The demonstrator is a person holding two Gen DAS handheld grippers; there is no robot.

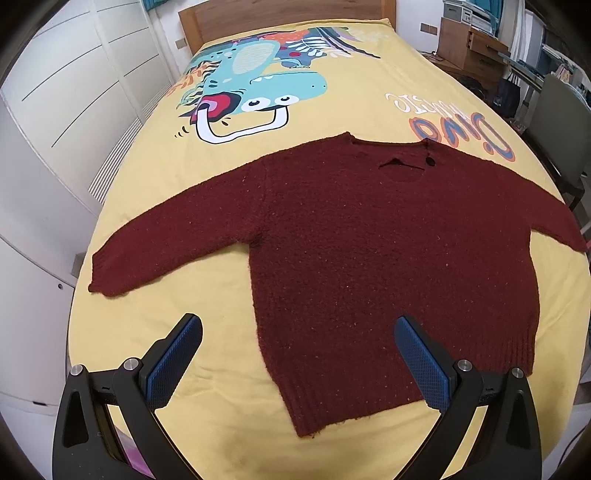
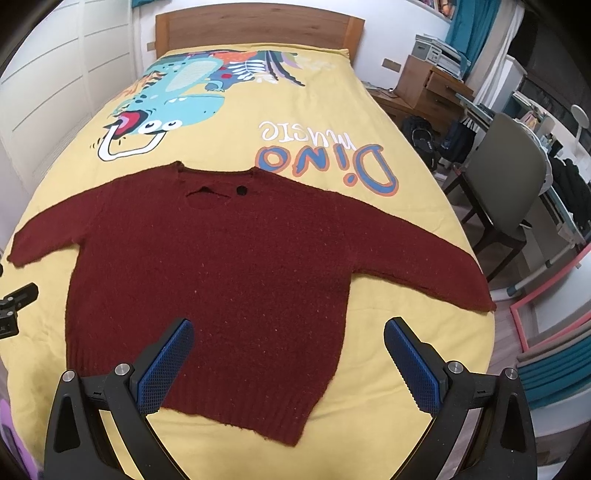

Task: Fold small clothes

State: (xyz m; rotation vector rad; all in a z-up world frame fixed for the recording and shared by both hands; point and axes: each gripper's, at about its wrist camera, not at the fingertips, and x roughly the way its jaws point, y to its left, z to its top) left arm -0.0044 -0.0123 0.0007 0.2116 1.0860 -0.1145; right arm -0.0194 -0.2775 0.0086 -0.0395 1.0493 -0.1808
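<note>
A dark red knitted sweater lies flat on the yellow bedspread, neck toward the headboard, both sleeves spread out sideways, hem toward me. It also shows in the right wrist view. My left gripper is open and empty, hovering above the hem's left corner. My right gripper is open and empty, hovering above the hem's right part. The blue pads of both touch nothing. The left gripper's body shows at the left edge of the right wrist view.
The bedspread has a dinosaur print and lettering. A wooden headboard stands at the far end. White wardrobe doors line the left side. A grey chair and a cluttered desk stand to the right.
</note>
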